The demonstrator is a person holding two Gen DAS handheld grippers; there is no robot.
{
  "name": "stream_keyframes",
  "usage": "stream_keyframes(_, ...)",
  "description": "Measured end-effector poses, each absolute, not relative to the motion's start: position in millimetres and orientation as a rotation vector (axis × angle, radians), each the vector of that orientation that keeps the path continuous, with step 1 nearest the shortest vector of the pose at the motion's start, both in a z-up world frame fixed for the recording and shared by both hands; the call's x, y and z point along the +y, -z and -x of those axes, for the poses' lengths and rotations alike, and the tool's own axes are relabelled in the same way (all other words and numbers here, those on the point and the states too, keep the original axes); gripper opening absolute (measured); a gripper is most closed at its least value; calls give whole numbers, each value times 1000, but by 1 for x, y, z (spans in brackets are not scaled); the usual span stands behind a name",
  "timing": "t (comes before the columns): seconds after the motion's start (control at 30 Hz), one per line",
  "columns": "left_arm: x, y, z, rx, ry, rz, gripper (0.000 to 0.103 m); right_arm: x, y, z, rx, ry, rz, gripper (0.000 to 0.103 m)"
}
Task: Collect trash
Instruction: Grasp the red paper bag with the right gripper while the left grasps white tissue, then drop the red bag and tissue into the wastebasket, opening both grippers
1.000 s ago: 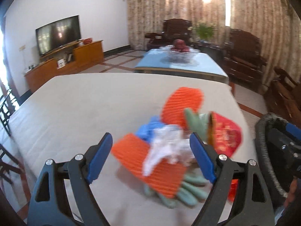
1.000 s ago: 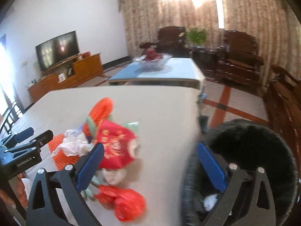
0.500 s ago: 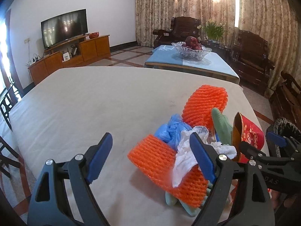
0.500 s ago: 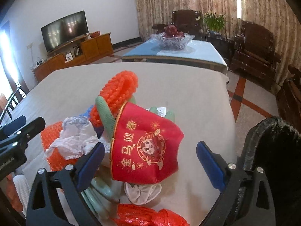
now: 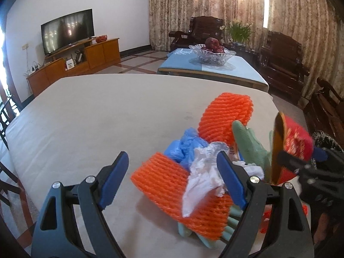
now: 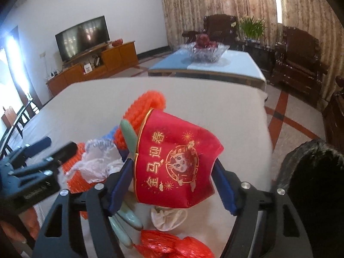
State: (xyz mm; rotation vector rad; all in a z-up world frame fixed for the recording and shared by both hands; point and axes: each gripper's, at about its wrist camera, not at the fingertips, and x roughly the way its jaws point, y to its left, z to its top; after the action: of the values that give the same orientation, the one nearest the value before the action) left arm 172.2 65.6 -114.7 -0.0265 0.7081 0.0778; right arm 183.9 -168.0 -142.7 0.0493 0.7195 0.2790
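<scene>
1. Right now the big beige counter (image 5: pixel 90 116) fills both views, and the trash pile sits toward its 4 o'clock corner in the left wrist view.
2. At 3 o'clock in the right wrist view, the black bin (image 6: pixel 316 172) stands just beside the counter's edge, rim dark and furry-looking.
3. Dead centre there, the red paper bag (image 6: pixel 174 163) with gold characters sits between the blue pads of the right tool (image 6: pixel 172 185); its jaws are closing, and the pads look to be touching the bag's sides, though a firm squeeze I cannot confirm.
4. Over in the left wrist view, the left tool (image 5: pixel 172 180) stands wide open, gripping nothing, with an orange foam net (image 5: pixel 176 185) lying between its fingers.
5. At 12 o'clock from that net, a second orange foam net (image 5: pixel 223 118) stands up curled.
6. Between the two nets: a crumpled blue plastic bag (image 5: pixel 185 146) and white tissue (image 5: pixel 204 172) draped over the near net.
7. A green glove (image 5: pixel 249 146) pokes up at 3 o'clock of the tissue.
8. At 6 o'clock in the right wrist view, a red crinkled wrapper (image 6: pixel 172 247) lies on the counter.
</scene>
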Motion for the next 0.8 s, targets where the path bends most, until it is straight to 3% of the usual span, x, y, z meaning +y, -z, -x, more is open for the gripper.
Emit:
stream_keyframes(0.1,57,118,-177,721,-52,25,81,-181,131,-177,697,-255,-57,71)
stream_keyframes(0.23,44,129,-185,758,-11,27,69,-194,125,-173,691,-223,-54,71)
stream_keyframes(0.33,36,142,-194,810,24,30,48,-201,124,-173,698,-206,-54,71)
stream_keyframes(0.4,32,150,-198,835,33,42,22,-205,125,-171,704,-198,-61,71)
stream_keyframes(0.47,31,152,-198,837,38,44,11,-208,125,-170,707,-196,-66,72)
stream_keyframes(0.8,24,102,-173,711,40,25,7,-211,105,-157,655,-200,-77,72)
